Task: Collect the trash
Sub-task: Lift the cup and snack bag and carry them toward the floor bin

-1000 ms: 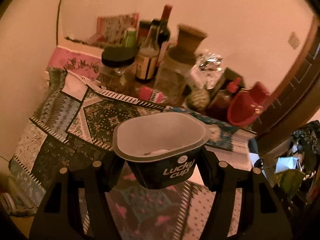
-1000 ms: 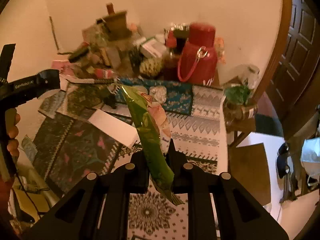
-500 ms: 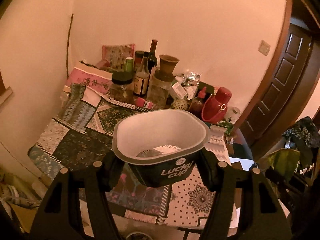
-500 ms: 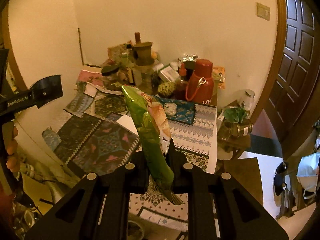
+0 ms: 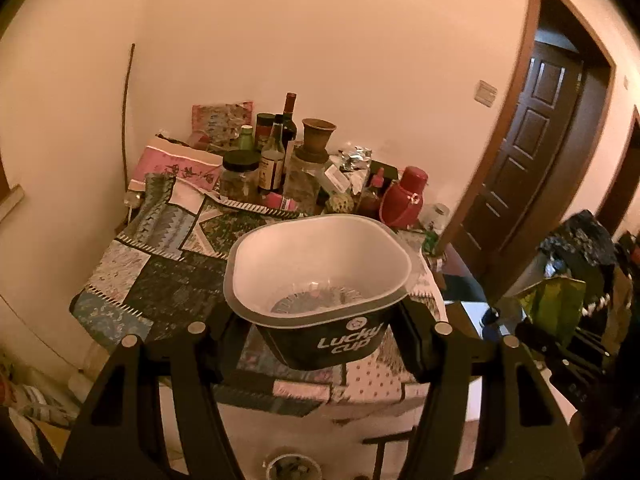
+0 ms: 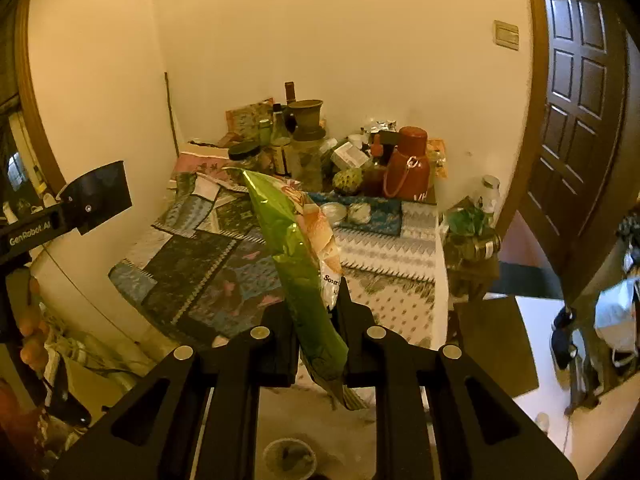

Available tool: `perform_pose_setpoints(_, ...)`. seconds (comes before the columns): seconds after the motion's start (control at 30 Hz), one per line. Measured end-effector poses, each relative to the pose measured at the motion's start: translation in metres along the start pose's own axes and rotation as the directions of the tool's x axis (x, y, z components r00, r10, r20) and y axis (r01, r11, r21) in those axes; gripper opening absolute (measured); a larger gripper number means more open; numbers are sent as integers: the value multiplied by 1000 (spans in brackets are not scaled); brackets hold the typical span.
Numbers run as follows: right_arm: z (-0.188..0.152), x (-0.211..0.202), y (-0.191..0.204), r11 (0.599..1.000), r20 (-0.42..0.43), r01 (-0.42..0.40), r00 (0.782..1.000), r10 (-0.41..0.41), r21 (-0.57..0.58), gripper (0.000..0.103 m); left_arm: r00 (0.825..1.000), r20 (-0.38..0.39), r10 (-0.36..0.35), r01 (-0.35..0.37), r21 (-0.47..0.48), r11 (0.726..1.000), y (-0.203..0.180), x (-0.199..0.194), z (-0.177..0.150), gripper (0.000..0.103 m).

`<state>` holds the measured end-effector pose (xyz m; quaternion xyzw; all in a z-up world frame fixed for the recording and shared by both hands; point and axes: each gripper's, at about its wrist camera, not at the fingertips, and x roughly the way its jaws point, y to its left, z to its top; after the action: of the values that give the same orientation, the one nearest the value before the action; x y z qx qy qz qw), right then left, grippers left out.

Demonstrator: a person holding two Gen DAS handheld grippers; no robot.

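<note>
Green snack bag [image 6: 304,280] upright, long axis vertical; cup [image 5: 320,280] mouth up.

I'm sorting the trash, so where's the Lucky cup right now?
In the left wrist view the Lucky cup sits centre frame, clamped between the left claw fingers, held above the near edge of the patchwork-covered table.
</note>
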<state>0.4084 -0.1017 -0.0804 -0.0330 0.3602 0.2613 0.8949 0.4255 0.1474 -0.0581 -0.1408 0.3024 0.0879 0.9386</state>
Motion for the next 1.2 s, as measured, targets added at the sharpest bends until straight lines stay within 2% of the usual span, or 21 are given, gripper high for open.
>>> perform_pose_setpoints(0.4,-77,-45,89,996,-35,36,999,-33,80,13,996,-65,-68,72,59,996,66,-87,-77,61)
perform_pose_setpoints(0.63,-112,-51,115,994,-80,56,996,-49,94,13,985,-147,-95,107,78,991,83,-101,-112,61)
perform_pose_setpoints(0.83,-138,-34,118,991,-159,69,986,-50,117,13,970,-217,-108,128,80,989,85,-87,-140,60)
perform_pose_setpoints(1.0,-167,-6,113,990,-239,73,970,-43,117,13,954,-281,-104,129,72,989,84,-57,-175,60)
perform_pose_setpoints(1.2,-216,48,93,989,-341,65,940,-16,130,13,921,-380,-90,117,48,992,85,2,-237,60)
